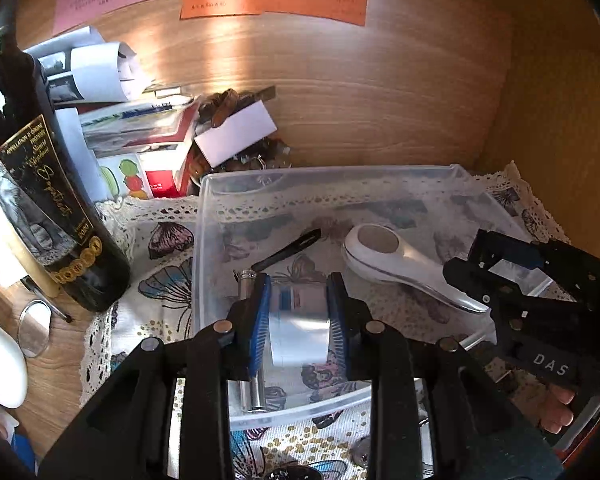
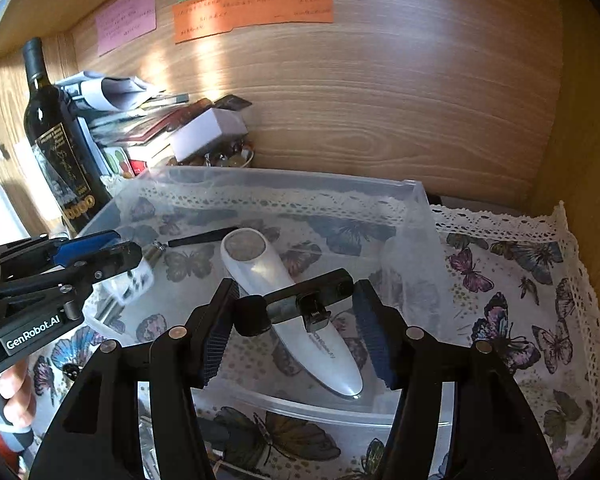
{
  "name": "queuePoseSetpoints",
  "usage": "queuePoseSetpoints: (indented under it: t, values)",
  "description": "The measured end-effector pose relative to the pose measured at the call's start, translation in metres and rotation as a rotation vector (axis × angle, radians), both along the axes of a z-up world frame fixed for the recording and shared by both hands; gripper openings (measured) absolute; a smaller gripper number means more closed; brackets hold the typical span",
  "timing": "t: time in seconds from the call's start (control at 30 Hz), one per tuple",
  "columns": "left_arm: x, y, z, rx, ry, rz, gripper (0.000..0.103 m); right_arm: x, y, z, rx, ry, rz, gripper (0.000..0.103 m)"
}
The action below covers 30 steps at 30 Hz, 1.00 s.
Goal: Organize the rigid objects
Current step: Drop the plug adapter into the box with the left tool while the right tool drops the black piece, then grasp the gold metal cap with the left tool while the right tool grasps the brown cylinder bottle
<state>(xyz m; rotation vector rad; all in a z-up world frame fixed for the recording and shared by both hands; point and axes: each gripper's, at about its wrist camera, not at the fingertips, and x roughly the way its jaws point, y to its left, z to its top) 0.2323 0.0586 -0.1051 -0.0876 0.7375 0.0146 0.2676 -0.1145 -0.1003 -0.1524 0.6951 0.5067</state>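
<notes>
A clear plastic bin (image 1: 204, 216) (image 2: 416, 216) sits on a butterfly-print cloth. In it lie a white handheld device (image 1: 396, 260) (image 2: 284, 300) and a metal rod with a black strap (image 1: 252, 280) (image 2: 156, 250). My left gripper (image 1: 298, 316) is shut on a small white and silver box (image 1: 298, 320), held over the bin's left part; it shows in the right wrist view (image 2: 100, 256) with the box (image 2: 134, 282). My right gripper (image 2: 296, 332) holds a small black clamp-like piece (image 2: 296, 304) over the white device; it also shows in the left wrist view (image 1: 512, 264).
A dark wine bottle (image 1: 40, 200) (image 2: 56, 148) stands left of the bin. Behind it are stacked papers and boxes (image 1: 140, 136) (image 2: 140, 120) and a bowl of small items (image 2: 224, 156). Wooden walls enclose the back and right. A round lens (image 1: 34, 328) lies at left.
</notes>
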Motion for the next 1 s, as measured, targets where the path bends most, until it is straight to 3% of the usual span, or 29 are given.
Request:
queuePoseSetpoints:
  t: [0.33, 0.6, 0.73, 0.83, 1.0]
  values:
    - [-0.015, -0.005, 0.016, 0.031, -0.051, 0.002, 0.038, -0.014, 0.000, 0.011, 0.001, -0.042, 0.009, 0.067]
    - [-0.049, 0.003, 0.048, 0.006, -0.140, 0.021, 0.069, -0.047, -0.009, 0.040, 0.050, -0.121, 0.007, 0.078]
    - [-0.069, 0.007, 0.058, 0.022, -0.176, 0.040, 0.075, -0.060, -0.021, 0.051, 0.067, -0.159, 0.002, 0.081]
    - [-0.083, 0.011, 0.058, 0.025, -0.178, 0.050, 0.085, -0.071, -0.031, 0.054, 0.067, -0.178, -0.004, 0.081]
    - [-0.098, 0.013, 0.041, 0.038, -0.124, 0.048, 0.086, -0.083, -0.041, 0.048, 0.052, -0.175, -0.014, 0.081]
